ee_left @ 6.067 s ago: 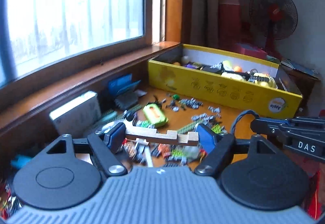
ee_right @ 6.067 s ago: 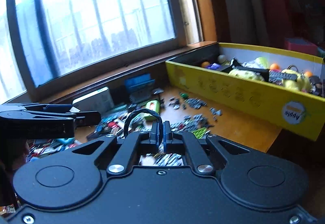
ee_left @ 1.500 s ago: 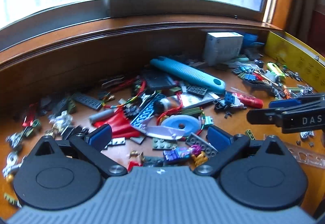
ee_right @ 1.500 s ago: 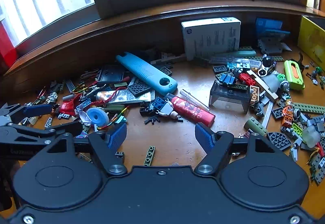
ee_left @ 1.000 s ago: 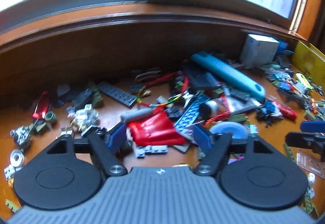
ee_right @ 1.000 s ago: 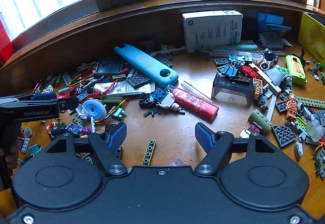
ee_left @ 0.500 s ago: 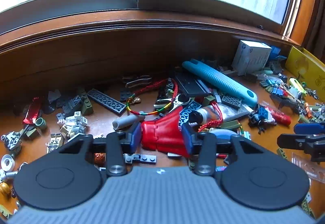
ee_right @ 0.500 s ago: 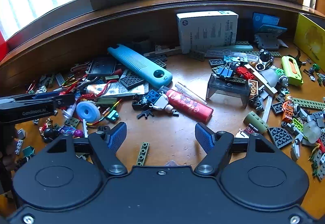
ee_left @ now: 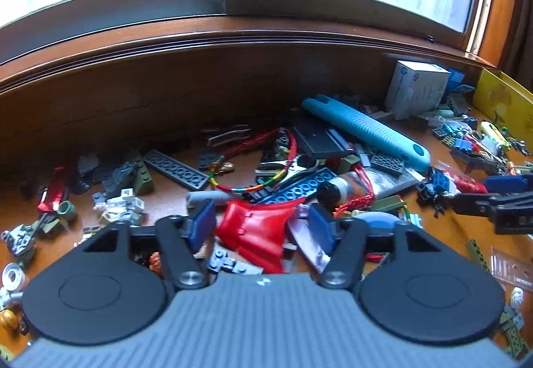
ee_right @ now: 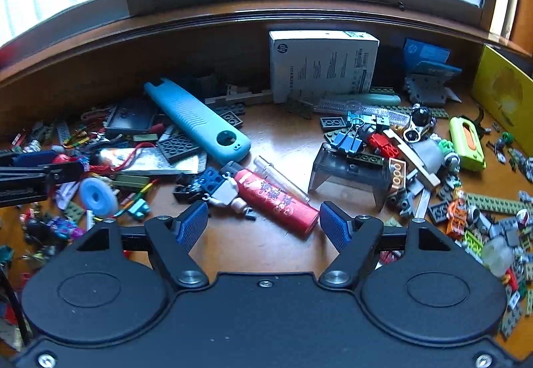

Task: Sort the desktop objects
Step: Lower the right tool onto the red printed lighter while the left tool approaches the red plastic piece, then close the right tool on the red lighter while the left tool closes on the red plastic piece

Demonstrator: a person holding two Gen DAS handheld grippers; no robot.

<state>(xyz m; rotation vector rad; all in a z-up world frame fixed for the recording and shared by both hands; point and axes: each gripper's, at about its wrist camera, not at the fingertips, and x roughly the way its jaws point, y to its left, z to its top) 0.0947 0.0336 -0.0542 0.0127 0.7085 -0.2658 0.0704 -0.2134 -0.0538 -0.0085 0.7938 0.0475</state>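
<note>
The desk is littered with toy bricks and small items. My left gripper (ee_left: 261, 224) hangs low over the pile and its jaws are opening. A red plastic piece (ee_left: 266, 241) lies on the desk between the blue pads (ee_left: 203, 224), which stand off it. My right gripper (ee_right: 265, 224) is open, with the near end of a red lighter (ee_right: 276, 201) lying just beyond its fingertips. The left gripper (ee_right: 33, 174) shows at the left edge of the right wrist view, and the right gripper (ee_left: 499, 201) at the right edge of the left wrist view.
A long teal tool (ee_right: 196, 121) lies diagonally mid-desk. A white box (ee_right: 319, 64) stands against the wooden back wall. A yellow box (ee_right: 503, 88) sits at the far right. A clear plastic stand (ee_right: 349, 171), a blue disc (ee_right: 98, 196) and a green case (ee_right: 466, 144) lie among loose bricks.
Half a second ago the left jaws were drawn in around the red piece; now they stand wide again, and the piece still lies on the desk. The right gripper has edged down toward the red lighter.
</note>
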